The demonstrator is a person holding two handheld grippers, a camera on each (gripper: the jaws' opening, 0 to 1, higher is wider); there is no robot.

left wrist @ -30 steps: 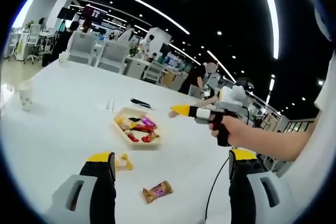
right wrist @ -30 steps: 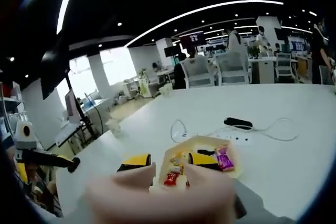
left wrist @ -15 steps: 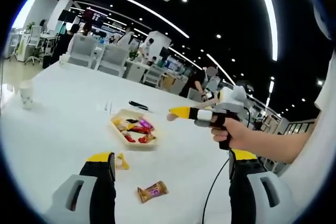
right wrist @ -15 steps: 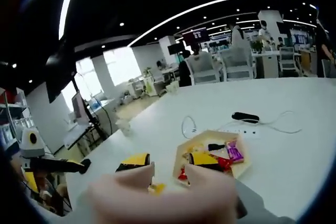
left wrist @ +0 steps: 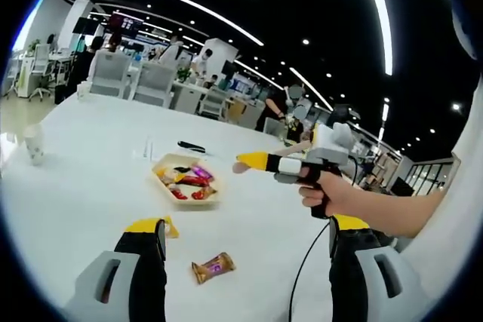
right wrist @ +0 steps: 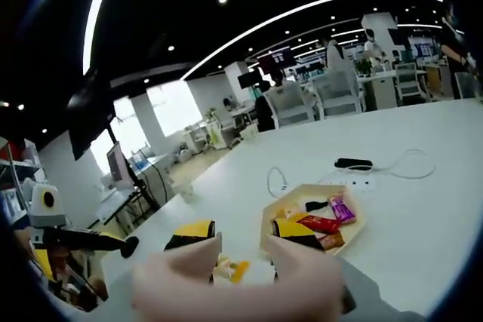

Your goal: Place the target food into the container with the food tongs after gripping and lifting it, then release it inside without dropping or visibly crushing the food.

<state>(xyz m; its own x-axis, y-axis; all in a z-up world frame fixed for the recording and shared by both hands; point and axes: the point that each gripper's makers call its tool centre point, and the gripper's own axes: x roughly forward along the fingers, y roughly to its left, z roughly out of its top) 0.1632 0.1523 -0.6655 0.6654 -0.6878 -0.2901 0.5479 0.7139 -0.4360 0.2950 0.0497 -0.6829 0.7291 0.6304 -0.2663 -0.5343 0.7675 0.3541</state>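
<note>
A shallow beige tray of wrapped snacks sits on the white table. A yellow wrapped sweet lies beside my left jaw and, in the right gripper view, shows between the right jaws. A brown wrapped bar lies nearer. My left gripper is open and empty. A hand holds my right gripper above the table, right of the tray. Pale blurred tong arms lie against its jaws. The left gripper shows at the left edge.
A paper cup stands far left on the table. A black device with a white cable lies beyond the tray. A black cord hangs from the right gripper. Office chairs, desks and people fill the background.
The right gripper has swung away from the tray, and the yellow sweet now shows between its jaws. The left gripper view has tilted slightly; its jaws stay open.
</note>
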